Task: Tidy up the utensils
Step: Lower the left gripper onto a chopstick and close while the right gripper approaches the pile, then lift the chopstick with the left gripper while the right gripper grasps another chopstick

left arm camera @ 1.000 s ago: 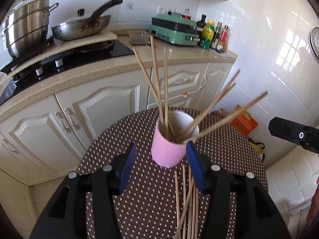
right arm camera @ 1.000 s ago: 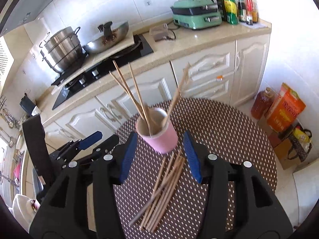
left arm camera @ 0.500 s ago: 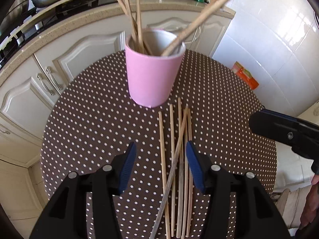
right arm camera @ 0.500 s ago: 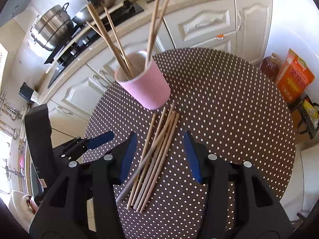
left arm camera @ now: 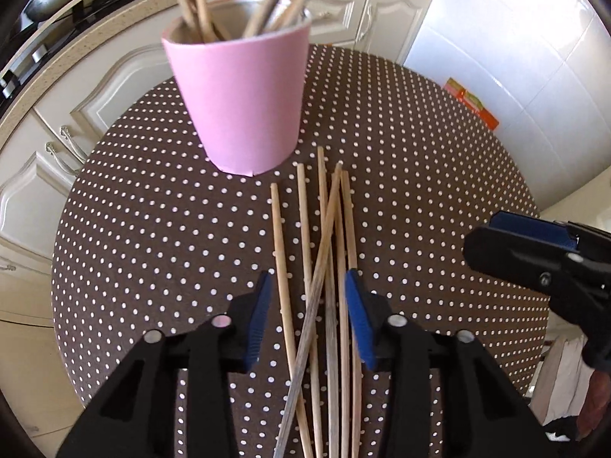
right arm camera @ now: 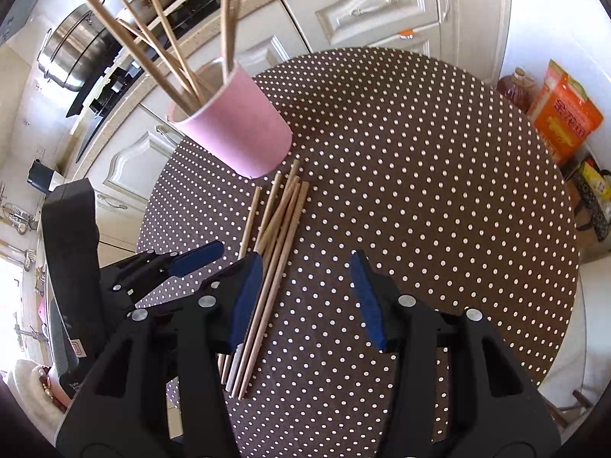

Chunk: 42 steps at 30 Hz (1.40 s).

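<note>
1. Chopsticks (left arm camera: 319, 252) lie loose in a bundle on the dotted table (left arm camera: 152, 229), their far tips just short of the foot of the pink cup (left arm camera: 238, 95).
2. The left gripper (left arm camera: 307, 305) straddles that bundle on the side away from the cup: its jaws have just been closing and now stand narrow, with most of the sticks running between the blue pads (left arm camera: 257, 315). The right-hand pad sits right against the outermost stick; whether any pad presses on the wood, I cannot tell.
3. One greyer stick crosses the others at a slant inside the gap, so the bundle is not lying parallel there.
4. The right gripper (right arm camera: 305, 297) hangs beside the bundle, farther from the cup than the stick tips, its jaws at a middling spread with nothing between them but tablecloth. Its left pad (right arm camera: 246, 301) lies over the edge of the bundle; contact cannot be told.
5. The cup stands upright near the table's far rim, by the cabinets (right arm camera: 374, 7), and holds more chopsticks (right arm camera: 160, 45) that fan out above its mouth.
6. To the right of the cup the table is bare dotted cloth out to its round rim; an orange bag (right arm camera: 565, 118) and a bottle (right arm camera: 515, 84) sit on the floor beyond that rim.
7. To the left of the cup, the rim is close and the two grippers crowd together.
</note>
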Motion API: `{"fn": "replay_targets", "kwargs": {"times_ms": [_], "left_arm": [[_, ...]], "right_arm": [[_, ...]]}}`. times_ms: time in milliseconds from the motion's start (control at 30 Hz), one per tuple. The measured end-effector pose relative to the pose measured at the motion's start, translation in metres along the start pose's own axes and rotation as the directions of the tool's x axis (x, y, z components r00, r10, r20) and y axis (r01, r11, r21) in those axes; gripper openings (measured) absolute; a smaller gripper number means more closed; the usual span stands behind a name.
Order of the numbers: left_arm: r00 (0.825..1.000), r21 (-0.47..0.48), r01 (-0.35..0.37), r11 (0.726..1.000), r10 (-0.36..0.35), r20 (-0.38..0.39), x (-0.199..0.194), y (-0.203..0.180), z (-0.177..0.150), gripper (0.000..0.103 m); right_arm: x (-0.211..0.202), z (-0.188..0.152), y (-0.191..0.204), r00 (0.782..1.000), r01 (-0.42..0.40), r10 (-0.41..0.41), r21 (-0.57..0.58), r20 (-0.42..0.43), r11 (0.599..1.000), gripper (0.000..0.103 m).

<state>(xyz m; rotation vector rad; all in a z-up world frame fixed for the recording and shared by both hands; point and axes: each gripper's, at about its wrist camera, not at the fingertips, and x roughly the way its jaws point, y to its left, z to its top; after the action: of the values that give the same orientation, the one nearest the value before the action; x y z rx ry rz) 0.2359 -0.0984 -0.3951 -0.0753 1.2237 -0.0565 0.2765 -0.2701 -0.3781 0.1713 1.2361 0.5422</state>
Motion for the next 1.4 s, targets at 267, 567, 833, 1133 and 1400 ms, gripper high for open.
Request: {"fn": "replay_targets", "kwargs": {"times_ms": [267,567,833,1133,1400], "left_arm": [[0.997,0.003,-0.015,1.000,0.015,-0.072,0.024,-0.005,0.008,0.008],[0.997,-0.081,0.072,0.994,-0.075,-0.023,0.013,0.008,0.015,0.006],[0.996,-0.113,0.093,0.989,-0.092,0.009,-0.002,0.032,0.012,0.006],[0.994,-0.135,0.107,0.985,-0.106,0.014,-0.009,0.063,-0.005,0.006],[0.996,-0.161,0.086,0.983,-0.090,-0.018,-0.010,0.085,-0.018,0.006]], "right_arm": [[0.008,0.004,-0.013,1.000,-0.007,0.008,0.030,-0.028,1.000,0.048],[0.027,0.004,-0.013,0.995,-0.013,0.016,0.035,-0.097,0.999,0.048],[0.052,0.001,0.006,0.985,0.044,-0.041,0.015,-0.169,0.999,0.034],[0.072,-0.003,0.029,0.976,0.104,-0.100,0.010,-0.195,0.995,0.030],[0.095,0.004,0.066,0.957,0.210,-0.210,-0.024,-0.202,0.978,0.023]]}}
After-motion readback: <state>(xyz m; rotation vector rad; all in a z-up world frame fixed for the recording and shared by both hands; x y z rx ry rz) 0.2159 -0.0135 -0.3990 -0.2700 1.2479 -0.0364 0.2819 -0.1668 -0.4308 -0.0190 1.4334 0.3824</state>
